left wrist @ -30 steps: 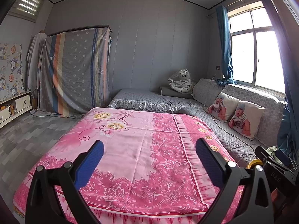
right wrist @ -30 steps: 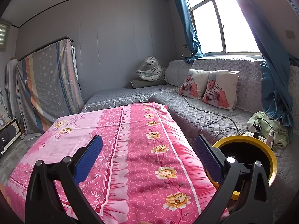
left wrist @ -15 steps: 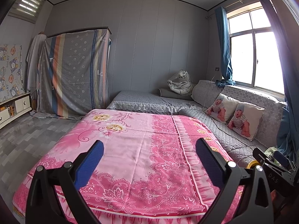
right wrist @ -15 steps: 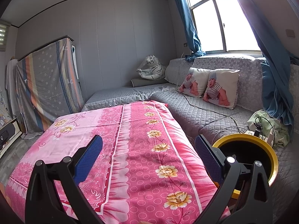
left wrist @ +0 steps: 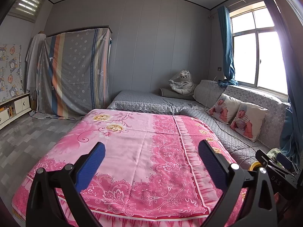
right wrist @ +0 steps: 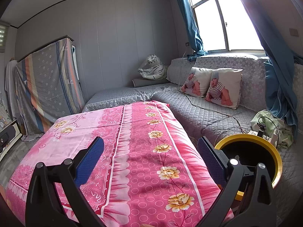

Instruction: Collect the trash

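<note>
Right wrist view shows both hand-held grippers (right wrist: 150,156) (left wrist: 151,158) spread wide and empty, no trash visible on the pink floral bedspread (right wrist: 117,143), and the yellow-rimmed black bin (right wrist: 250,157) at four o'clock, so collecting looks unstarted.

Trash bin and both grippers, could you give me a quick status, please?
Left gripper open, empty. Right gripper open, empty. Bin beside bed, right. No trash seen.

White letters "DAS" on the black right gripper (left wrist: 272,167) — nothing else legible
</note>
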Demonstrator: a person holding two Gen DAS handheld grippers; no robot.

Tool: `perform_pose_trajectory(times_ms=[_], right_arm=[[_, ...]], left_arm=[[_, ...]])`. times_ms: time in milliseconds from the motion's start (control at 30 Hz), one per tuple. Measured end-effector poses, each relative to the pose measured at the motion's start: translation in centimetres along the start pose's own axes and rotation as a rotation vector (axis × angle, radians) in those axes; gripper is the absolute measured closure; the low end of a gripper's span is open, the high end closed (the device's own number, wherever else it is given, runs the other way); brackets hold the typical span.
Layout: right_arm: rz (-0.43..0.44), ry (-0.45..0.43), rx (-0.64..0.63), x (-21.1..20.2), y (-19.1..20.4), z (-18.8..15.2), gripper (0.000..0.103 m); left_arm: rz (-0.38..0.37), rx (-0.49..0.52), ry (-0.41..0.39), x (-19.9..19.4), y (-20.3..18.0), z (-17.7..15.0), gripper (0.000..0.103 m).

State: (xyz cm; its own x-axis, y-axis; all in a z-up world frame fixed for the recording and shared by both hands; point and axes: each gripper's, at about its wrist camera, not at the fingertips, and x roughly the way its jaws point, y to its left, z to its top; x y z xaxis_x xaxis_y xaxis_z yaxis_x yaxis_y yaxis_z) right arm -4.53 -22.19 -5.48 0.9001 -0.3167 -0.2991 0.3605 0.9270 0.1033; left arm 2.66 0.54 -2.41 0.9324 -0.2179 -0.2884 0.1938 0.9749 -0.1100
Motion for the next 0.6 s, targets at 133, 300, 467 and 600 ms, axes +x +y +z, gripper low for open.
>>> perform_pose_trajectory(times_ms=[133,300,467,600], right_arm=[[0.001,0.005,0.003,0.05,-0.04,-0.02,0.008],[0.001,0.009,0.005,0.18,-0.06,-0.05,0.008],[0.002,0.013,0.006,0.24,-0.07,-0.08,0.008],[0.0,0.017,0.009,0.45,-0.12,-0.26,0.008]], left_arm=[[-0.004,0.002,0.001,0.06,-0.02,-0.02,0.008],[-0.005,0.003,0.004,0.0,-0.04,-0.03,0.008],[-0.01,0.002,0.01,0.1,0.01,-0.18,0.008],[-0.011,0.004,0.01,0.17,-0.07,-0.16,0.008]])
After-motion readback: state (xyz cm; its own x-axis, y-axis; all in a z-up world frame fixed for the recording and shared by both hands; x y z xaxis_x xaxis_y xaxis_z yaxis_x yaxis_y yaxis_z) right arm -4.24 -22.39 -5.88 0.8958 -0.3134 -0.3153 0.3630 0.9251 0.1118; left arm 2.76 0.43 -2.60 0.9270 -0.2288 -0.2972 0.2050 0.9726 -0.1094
